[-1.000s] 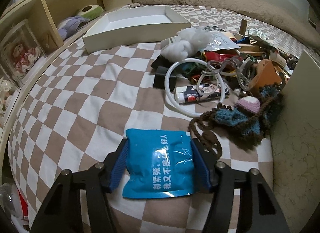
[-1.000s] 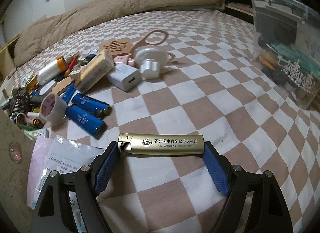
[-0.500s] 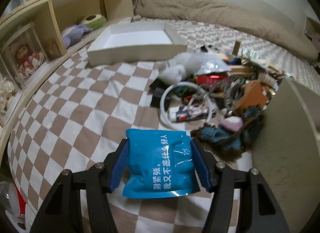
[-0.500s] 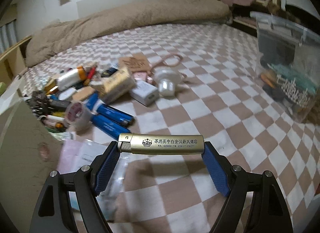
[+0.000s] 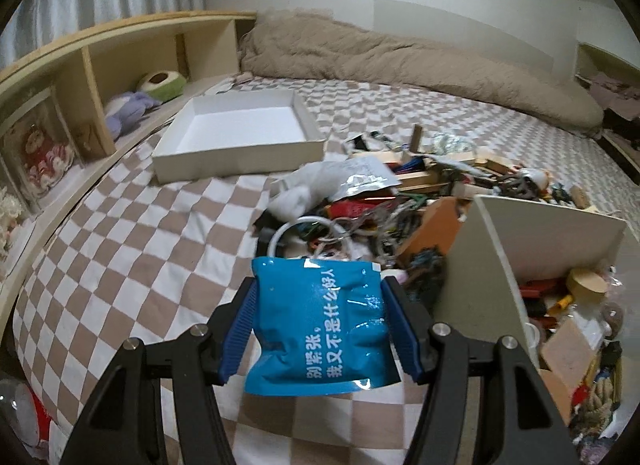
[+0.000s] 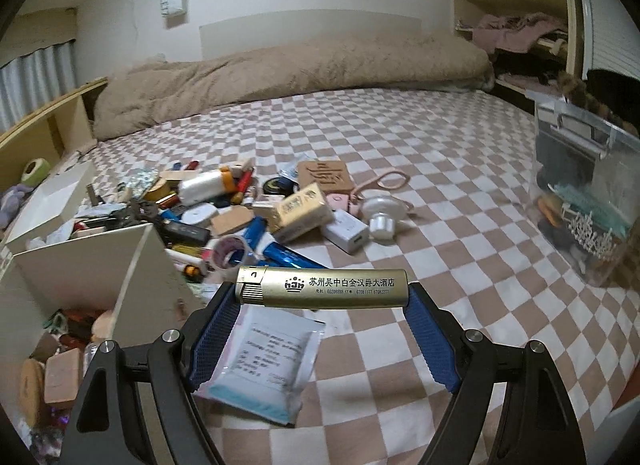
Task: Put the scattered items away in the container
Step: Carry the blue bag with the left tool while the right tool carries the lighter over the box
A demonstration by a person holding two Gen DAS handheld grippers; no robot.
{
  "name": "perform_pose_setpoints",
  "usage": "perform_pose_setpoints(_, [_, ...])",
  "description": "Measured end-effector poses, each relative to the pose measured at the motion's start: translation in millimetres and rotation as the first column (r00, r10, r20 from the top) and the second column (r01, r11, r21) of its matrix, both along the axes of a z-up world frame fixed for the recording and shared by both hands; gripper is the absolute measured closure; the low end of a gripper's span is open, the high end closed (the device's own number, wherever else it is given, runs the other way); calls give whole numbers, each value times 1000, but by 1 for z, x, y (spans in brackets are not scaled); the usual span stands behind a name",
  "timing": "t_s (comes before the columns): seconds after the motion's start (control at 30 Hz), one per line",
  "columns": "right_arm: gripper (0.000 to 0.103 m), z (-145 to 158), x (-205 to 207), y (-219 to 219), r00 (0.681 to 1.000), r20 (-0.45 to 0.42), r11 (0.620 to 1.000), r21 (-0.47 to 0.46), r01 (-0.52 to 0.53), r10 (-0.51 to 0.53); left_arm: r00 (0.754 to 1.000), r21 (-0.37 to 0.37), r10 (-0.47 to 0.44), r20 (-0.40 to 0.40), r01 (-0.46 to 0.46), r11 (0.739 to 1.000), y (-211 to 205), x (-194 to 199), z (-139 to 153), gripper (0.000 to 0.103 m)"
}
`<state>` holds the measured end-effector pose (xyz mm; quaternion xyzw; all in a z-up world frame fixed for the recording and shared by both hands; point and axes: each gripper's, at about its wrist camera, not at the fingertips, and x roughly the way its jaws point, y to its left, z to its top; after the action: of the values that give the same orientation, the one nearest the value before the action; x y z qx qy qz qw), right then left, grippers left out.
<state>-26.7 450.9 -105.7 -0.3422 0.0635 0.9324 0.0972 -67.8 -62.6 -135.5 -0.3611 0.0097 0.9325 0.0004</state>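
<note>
Gripping a glossy blue foil packet by its two side edges, the left tool has its ribbed blue pads pressed against the crinkled wrapper, which carries white printed characters and hangs clear of the bed. The right tool clamps a smooth gold metallic lighter end to end, the cylinder lying crosswise between its textured blue pads.

Under the right tool a flat white paper sachet lies on the soft brown-and-white checked bed cover. Just beside both tools stands the cream, stiff-walled container, its corner near the left tool and small odds and ends already inside. Beyond it sprawls the scattered pile: blue tubes, a roll of tape, a white square charger, a yellow wrapped block, a round white plastic piece.

Farther off in the left view a shallow white cardboard tray rests on the bed near a wooden shelf holding plush toys. A rumpled tan duvet lies along the far end, and a clear plastic bin stands at the right.
</note>
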Motion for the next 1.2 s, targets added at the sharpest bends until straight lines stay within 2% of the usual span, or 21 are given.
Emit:
perform_pose_setpoints(0.33, [20,21,13,-31,994,-23,994,13,-108,109,996,22,-77,-48,78,997,21,13,19,42])
perform_pose_setpoints(0.7, [20,41,18,-60,976,-55,977,-21,-212,211,981,50,-183,-69,186,981,46,21,38,42])
perform_pose_setpoints(0.9, [20,55,8,-74,961,-37,958,-83,-275,273,965,59,-256,-48,259,964,63,15,51,42])
perform_pose_setpoints(1.03, [20,65,4,-85,952,-38,948,-90,-305,302,958,32,-285,-38,286,958,74,11,56,41])
perform_pose_setpoints(1.2, [20,72,-2,-103,930,-25,925,-102,-366,366,940,58,-340,-12,340,939,86,-1,63,41])
